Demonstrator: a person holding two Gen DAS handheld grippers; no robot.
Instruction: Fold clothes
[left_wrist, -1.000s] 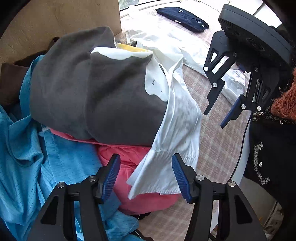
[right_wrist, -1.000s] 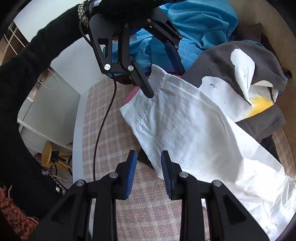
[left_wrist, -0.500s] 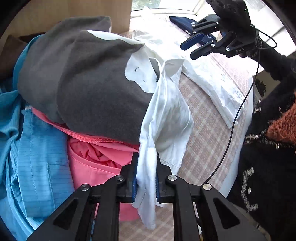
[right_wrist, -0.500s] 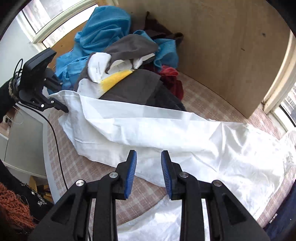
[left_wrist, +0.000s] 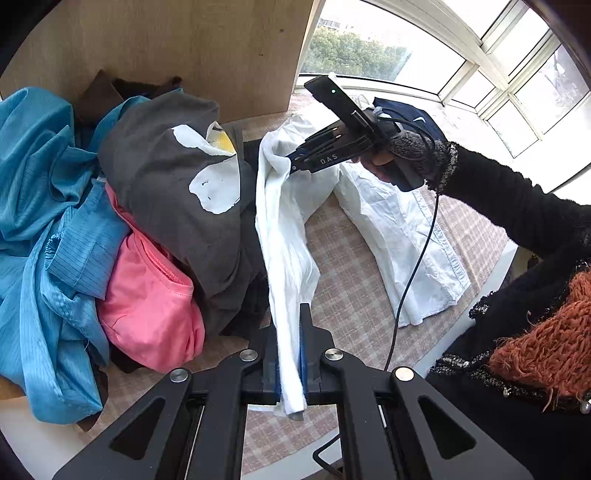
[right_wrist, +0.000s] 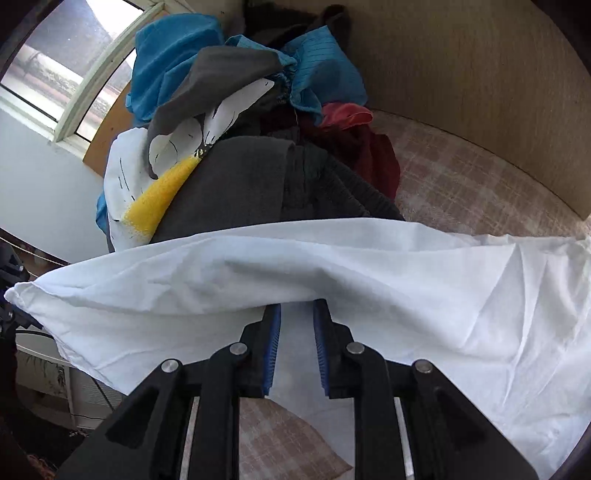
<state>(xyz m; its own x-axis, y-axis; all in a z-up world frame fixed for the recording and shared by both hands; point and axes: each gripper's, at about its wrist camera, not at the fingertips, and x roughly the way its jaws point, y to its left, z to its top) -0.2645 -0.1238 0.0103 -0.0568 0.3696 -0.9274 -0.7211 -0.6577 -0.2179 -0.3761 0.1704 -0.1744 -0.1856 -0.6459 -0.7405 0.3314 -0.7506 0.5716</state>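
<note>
The white shirt (left_wrist: 284, 236) hangs as a stretched band up the middle of the left wrist frame, its lower end pinched between the closed blue pads of the left gripper (left_wrist: 290, 354) at bottom centre. Its upper part is bunched at the tips of the right gripper (left_wrist: 295, 162), right of centre near the top, and the rest lies spread on the checked cloth (left_wrist: 354, 295) at the right. In the right wrist view the shirt (right_wrist: 295, 273) runs across the whole frame, draped over the tips of the right gripper (right_wrist: 296, 321). Its pads show a gap with white fabric between them; I cannot tell whether they hold it.

Half a second ago the right gripper was apart from the shirt, and the sleeve lay slack against the dark grey top (left_wrist: 177, 173); now it is pulled clear of the pile.

The shirt hides the right fingertips. The blue garment (left_wrist: 40, 206) and pink garment (left_wrist: 147, 302) are partly buried, and the person's sleeve (left_wrist: 517, 206) is cut off at the right edge.
</note>
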